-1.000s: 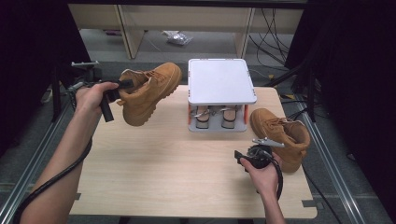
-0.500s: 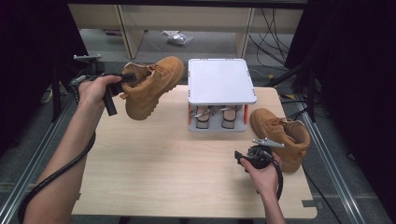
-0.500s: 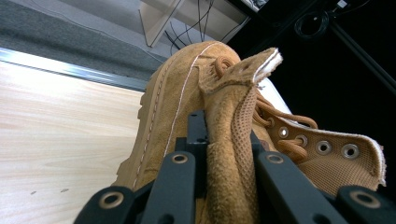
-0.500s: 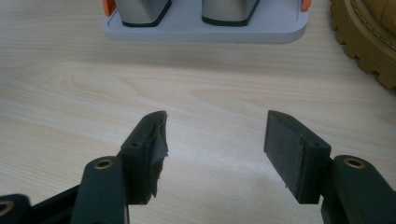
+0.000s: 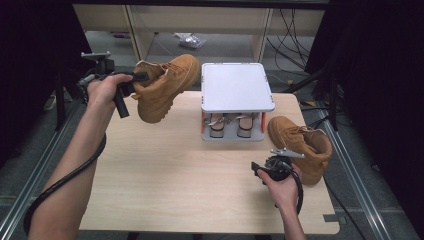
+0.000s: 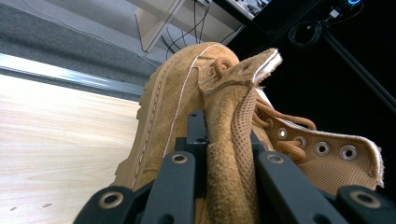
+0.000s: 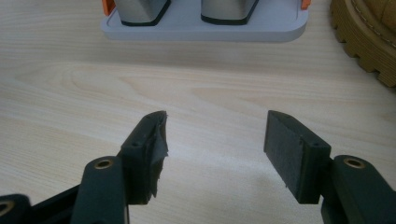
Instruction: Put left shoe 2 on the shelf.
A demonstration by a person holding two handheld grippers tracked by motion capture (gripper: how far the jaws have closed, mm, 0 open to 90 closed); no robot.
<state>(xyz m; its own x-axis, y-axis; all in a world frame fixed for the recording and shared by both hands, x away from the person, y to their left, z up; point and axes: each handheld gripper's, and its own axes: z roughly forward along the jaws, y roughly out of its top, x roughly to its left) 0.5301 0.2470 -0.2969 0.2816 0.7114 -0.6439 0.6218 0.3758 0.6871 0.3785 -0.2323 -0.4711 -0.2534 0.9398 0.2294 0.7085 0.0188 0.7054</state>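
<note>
Left gripper [image 5: 136, 79] clamped on boot [image 5: 165, 86] collar, toe aimed at rack [image 5: 237, 87], probably airborne; right gripper [image 7: 212, 140] jaws apart, empty.

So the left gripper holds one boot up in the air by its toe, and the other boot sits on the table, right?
Not by its toe. The left gripper view shows the left gripper clamped on the tongue of the lifted boot. The other boot does sit on the table.

The left gripper [image 5: 137, 80] is being held raised at the far left with jaws clamped, while the right gripper [image 7: 212, 140] is being rested low, jaws spread apart.
</note>
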